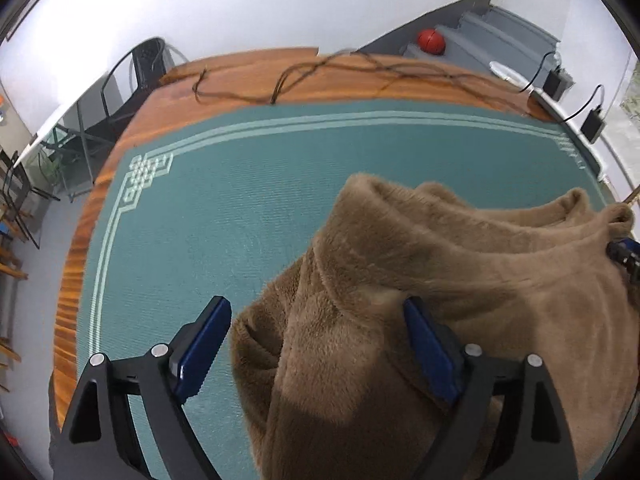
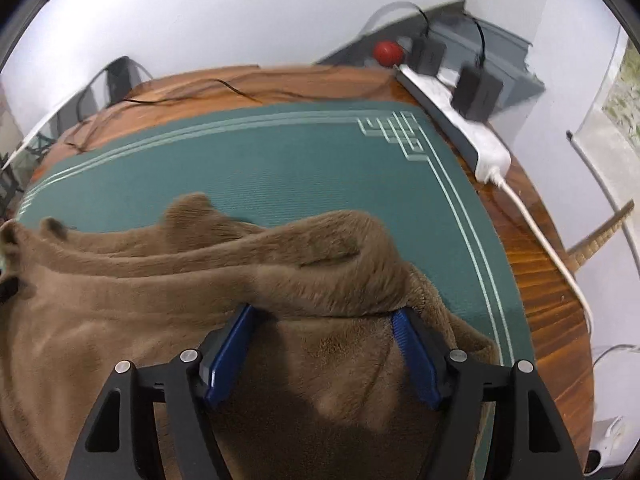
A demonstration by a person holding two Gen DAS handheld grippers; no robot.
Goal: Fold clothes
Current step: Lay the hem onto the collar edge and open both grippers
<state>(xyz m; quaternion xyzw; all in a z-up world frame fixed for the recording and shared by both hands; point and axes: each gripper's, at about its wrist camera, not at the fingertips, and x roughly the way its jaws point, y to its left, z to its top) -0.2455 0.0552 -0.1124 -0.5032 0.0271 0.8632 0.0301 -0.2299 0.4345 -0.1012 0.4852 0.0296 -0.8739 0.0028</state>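
Note:
A brown fleece garment (image 1: 440,280) lies bunched on a green mat (image 1: 240,200) over a wooden table. My left gripper (image 1: 318,306) is open, its jaws wide apart; the garment's left edge lies between the fingers, against the right finger (image 1: 428,344). In the right wrist view the same garment (image 2: 200,280) spreads in folds across the mat (image 2: 280,160). My right gripper (image 2: 324,312) is open, with a raised fold of fleece lying over both fingertips. The right gripper's tip shows at the left wrist view's right edge (image 1: 624,252).
Dark cables (image 1: 320,76) trail over the wooden table (image 1: 248,80) behind the mat. A white power strip (image 2: 460,128) with black adapters lies along the table's right edge. Chairs (image 1: 132,80) stand to the left. A red ball (image 1: 431,41) rests on grey stairs.

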